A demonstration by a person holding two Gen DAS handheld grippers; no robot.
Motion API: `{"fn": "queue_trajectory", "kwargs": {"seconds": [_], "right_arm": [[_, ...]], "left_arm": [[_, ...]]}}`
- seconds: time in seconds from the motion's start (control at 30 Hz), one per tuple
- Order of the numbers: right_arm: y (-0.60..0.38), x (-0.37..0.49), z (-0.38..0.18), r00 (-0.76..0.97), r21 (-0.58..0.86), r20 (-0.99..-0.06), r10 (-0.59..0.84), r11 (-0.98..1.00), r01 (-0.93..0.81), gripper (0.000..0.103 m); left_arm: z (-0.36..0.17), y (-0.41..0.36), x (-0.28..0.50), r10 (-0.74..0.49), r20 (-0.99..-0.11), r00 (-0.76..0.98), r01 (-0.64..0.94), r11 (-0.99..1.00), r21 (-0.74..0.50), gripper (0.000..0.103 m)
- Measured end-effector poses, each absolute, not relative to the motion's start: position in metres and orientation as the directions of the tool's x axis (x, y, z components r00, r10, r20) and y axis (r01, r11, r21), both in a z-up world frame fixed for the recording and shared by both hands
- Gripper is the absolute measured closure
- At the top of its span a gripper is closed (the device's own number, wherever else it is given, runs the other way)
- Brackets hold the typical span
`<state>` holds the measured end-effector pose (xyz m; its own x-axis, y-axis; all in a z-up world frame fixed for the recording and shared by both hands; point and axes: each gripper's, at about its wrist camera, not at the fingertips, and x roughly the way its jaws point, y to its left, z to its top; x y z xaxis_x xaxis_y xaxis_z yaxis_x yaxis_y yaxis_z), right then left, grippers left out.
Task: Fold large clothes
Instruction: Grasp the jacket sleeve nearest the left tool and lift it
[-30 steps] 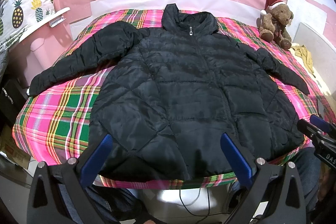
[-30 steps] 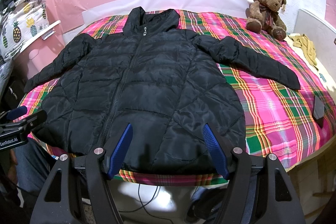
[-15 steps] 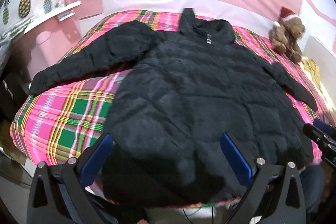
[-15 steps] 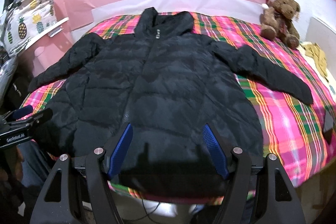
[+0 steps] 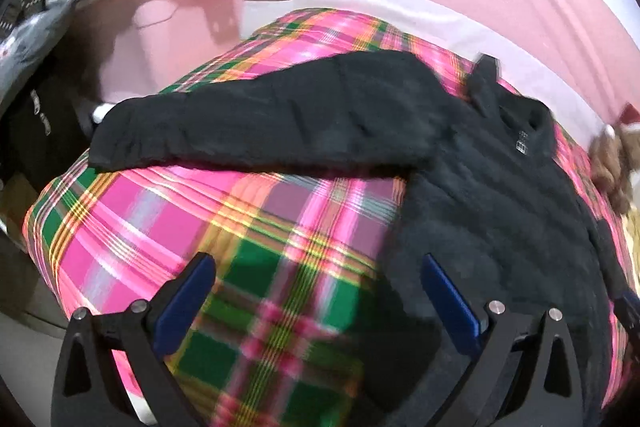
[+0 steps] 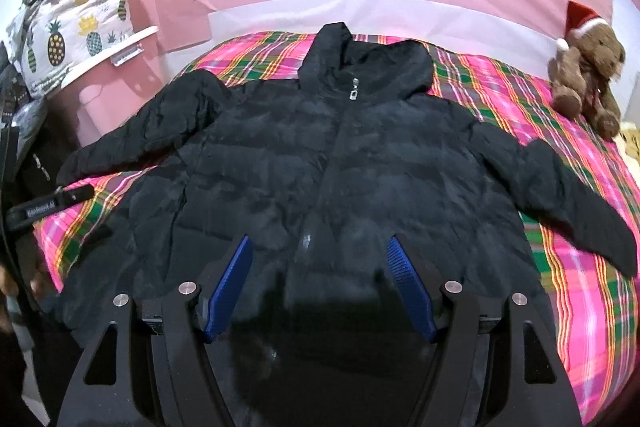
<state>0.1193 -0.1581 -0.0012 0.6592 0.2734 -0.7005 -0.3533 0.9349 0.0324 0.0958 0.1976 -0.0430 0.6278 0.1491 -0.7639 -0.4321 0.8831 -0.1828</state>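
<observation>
The bed (image 6: 576, 307), covered with a pink and green plaid sheet, is seen against a pink wall, and its left and near edges fall away to the floor. A strip of bare plaid is left free on each side of the black puffer jacket (image 6: 340, 179), which is spread flat on the bed, zipped, with the collar toward the wall and both sleeves stretched outward. A pink storage box (image 6: 108, 87) with pineapple-print fabric on top stands just beside the left corner of the bed. A teddy bear (image 6: 588, 75) with a red hat is seated at the far right corner, apart from the right sleeve.

The left gripper (image 5: 316, 307) is held over the bare plaid near the left sleeve, its jaws spread wide and empty; the jacket body lies under its right jaw. The right gripper (image 6: 320, 291) is held over the lower front of the jacket, near the zip, jaws likewise released.
</observation>
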Motion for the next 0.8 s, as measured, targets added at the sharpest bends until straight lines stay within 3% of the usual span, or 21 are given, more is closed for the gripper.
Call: {"fn": "queue_trajectory", "kwargs": {"seconds": [0.2,0.53,0.6,0.7,0.77,0.8], "right_arm": [[-0.135,0.152,-0.016,0.632,0.0,-0.728,0.268,0.921,-0.39,0.033],[-0.12,0.19,-0.041,0.599,-0.021,-0.764,0.242,0.917,-0.397,0.033],[-0.119,0.196,-0.045,0.595,-0.025,-0.769,0.234,0.919,-0.393,0.033],[-0.122,0.202,-0.05,0.593,-0.028,-0.775,0.221,0.924,-0.381,0.033],[-0.125,0.205,-0.053,0.592,-0.03,-0.778,0.21,0.929,-0.369,0.033],[-0.128,0.206,-0.054,0.591,-0.032,-0.781,0.203,0.932,-0.362,0.033]], "left_arm": [[-0.065,0.26,0.115,0.179,-0.772,0.61,-0.537,0.81,-0.236,0.001],[-0.093,0.325,0.14,0.222,-0.757,0.614,-0.626,0.722,-0.295,0.014],[-0.094,0.331,0.148,0.257,-0.753,0.606,-0.642,0.717,-0.271,0.024],[-0.095,0.336,0.155,0.28,-0.745,0.605,-0.641,0.727,-0.247,0.049],[-0.091,0.335,0.158,0.275,-0.741,0.613,-0.628,0.739,-0.245,0.072],[-0.087,0.333,0.16,0.285,-0.737,0.612,-0.627,0.743,-0.233,0.077]]}}
